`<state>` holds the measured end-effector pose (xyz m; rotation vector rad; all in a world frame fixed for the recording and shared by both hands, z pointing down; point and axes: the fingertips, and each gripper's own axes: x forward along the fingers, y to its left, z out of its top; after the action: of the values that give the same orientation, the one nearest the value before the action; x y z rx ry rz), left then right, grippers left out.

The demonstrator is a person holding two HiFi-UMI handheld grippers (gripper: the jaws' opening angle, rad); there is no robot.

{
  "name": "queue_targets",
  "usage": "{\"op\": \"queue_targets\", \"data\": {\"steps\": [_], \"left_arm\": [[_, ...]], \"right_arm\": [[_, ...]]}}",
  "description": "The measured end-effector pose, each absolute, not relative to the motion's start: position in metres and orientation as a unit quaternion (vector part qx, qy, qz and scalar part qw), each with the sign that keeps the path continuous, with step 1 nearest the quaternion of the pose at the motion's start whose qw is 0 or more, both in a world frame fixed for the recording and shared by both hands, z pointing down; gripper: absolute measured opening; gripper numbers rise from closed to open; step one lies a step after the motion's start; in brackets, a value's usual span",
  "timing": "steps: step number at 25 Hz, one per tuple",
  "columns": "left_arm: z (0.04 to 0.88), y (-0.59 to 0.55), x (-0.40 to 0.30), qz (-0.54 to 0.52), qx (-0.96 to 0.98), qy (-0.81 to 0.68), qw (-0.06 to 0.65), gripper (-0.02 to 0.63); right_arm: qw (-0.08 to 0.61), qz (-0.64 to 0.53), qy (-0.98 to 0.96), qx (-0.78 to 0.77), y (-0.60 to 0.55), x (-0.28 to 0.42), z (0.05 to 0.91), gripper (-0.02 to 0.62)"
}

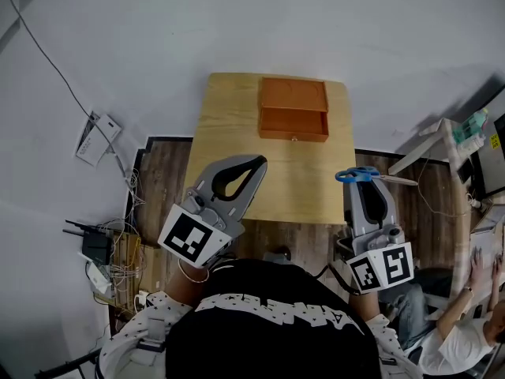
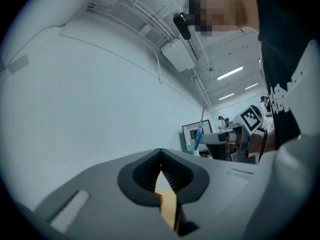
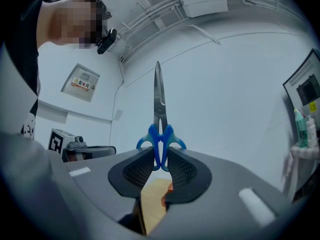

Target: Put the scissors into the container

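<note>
Pickup done, placement pending: gripping scissors (image 3: pixel 159 109) by the blue handles in right gripper (image 3: pixel 161 153), blades jutting beyond its tips, holding left gripper (image 2: pixel 160 159) closed on nothing, with container (image 1: pixel 293 109) sitting well ahead of both on table (image 1: pixel 229 140), awaiting the drop.

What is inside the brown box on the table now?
The box shows a bare open top compartment in the head view. What lies behind its lower front panel is covered and cannot be seen.
</note>
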<state>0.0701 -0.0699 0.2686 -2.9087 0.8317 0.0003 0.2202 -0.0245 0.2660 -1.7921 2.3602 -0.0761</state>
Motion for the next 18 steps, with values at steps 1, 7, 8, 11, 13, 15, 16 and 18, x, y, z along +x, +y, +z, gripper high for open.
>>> {"op": "queue_targets", "data": {"steps": [1,7,8,11,13,15,16,18], "left_arm": [[0.270,-0.070,0.076,-0.001,-0.959,0.277,0.059,0.000],[0.274,-0.076,0.098,-0.006,-0.954,0.295,0.061,0.000],[0.274,-0.077,0.100,-0.010,-0.952,0.298,0.064,0.000],[0.276,-0.078,0.104,-0.020,-0.948,0.309,0.073,0.000],[0.281,-0.079,0.104,-0.031,-0.945,0.318,0.076,0.000],[0.285,-0.082,0.103,-0.040,-0.943,0.323,0.074,0.000],[0.286,-0.084,0.103,-0.041,-0.943,0.323,0.073,0.000],[0.285,-0.087,0.103,-0.042,-0.943,0.323,0.075,0.000]], "right_arm": [[0.088,-0.026,0.795,-0.600,-0.026,0.226,0.267,0.097],[0.081,-0.032,0.806,-0.586,-0.036,0.250,0.273,0.097],[0.081,-0.033,0.808,-0.583,-0.037,0.253,0.274,0.097],[0.080,-0.036,0.813,-0.575,-0.043,0.259,0.278,0.097],[0.078,-0.039,0.816,-0.571,-0.047,0.261,0.283,0.097],[0.076,-0.043,0.818,-0.568,-0.051,0.261,0.287,0.097],[0.075,-0.046,0.819,-0.567,-0.054,0.261,0.289,0.097],[0.071,-0.050,0.820,-0.566,-0.060,0.262,0.293,0.097]]}}
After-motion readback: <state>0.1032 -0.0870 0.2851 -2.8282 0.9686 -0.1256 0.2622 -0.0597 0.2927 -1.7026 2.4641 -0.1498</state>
